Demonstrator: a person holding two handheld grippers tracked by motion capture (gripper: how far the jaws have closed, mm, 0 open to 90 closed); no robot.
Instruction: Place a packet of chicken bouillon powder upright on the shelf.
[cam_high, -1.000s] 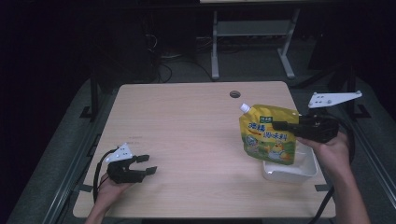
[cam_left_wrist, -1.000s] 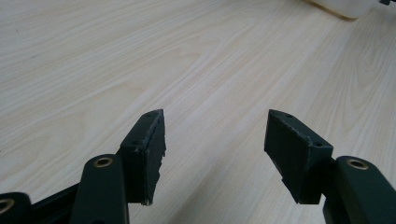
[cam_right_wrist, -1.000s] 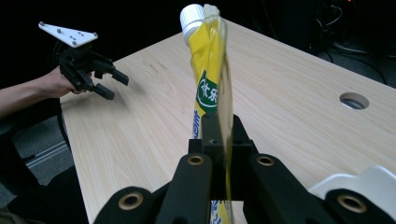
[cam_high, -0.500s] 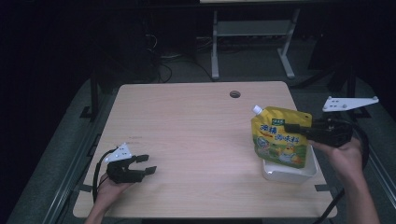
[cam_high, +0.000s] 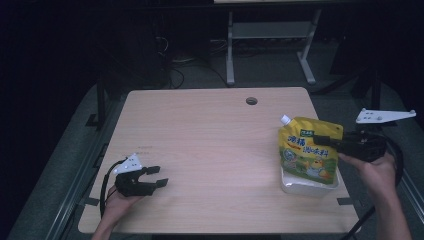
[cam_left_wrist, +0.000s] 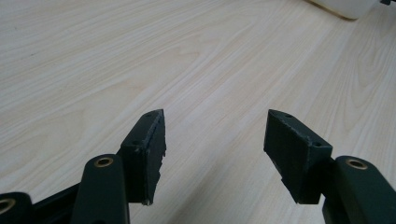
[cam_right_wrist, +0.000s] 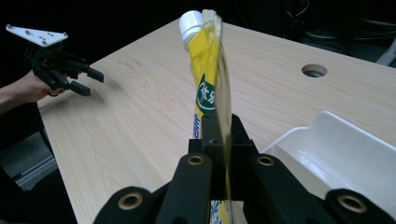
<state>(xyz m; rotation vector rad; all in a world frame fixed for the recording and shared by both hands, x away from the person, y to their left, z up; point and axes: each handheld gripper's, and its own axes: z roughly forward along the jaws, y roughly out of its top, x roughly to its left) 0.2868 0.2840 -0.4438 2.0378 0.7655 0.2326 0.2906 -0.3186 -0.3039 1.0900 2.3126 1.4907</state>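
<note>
A yellow spouted pouch (cam_high: 309, 152) with a white cap hangs upright at the table's right side, its lower end over a white tray (cam_high: 306, 186). My right gripper (cam_high: 325, 141) is shut on the pouch's edge; in the right gripper view the pouch (cam_right_wrist: 210, 79) stands edge-on between the closed jaws of that gripper (cam_right_wrist: 219, 140), with the white tray (cam_right_wrist: 336, 149) to its right. My left gripper (cam_high: 156, 176) rests near the table's front left corner, open and empty. In the left gripper view my left gripper (cam_left_wrist: 215, 135) shows bare wood between its spread jaws.
A round cable hole (cam_high: 251, 101) sits near the table's far edge. The wooden table (cam_high: 200, 140) spreads wide between the two hands. A metal stand (cam_high: 270, 45) rises on the dark floor behind the table.
My right gripper has carried the pouch rightward and slightly down, over the white tray. The left gripper has stayed in place.
</note>
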